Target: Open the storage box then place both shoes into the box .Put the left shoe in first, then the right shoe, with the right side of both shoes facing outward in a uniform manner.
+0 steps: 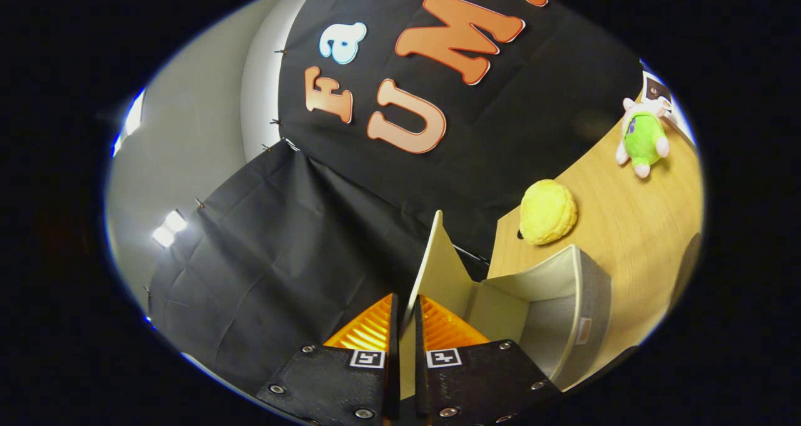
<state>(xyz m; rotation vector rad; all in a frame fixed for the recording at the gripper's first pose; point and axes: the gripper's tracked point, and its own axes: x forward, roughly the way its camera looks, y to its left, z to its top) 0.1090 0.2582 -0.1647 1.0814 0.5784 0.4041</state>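
Now your gripper [405, 316] pinches the thin cream lid flap [438, 263] of the grey fabric storage box [579, 301] — raised, on the wooden table [638, 219].

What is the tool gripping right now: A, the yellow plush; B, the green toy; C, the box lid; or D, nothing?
C: the tool has both fingers pressed on the thin lid, lifted above the open box, while the yellow plush and green toy sit apart on the table.
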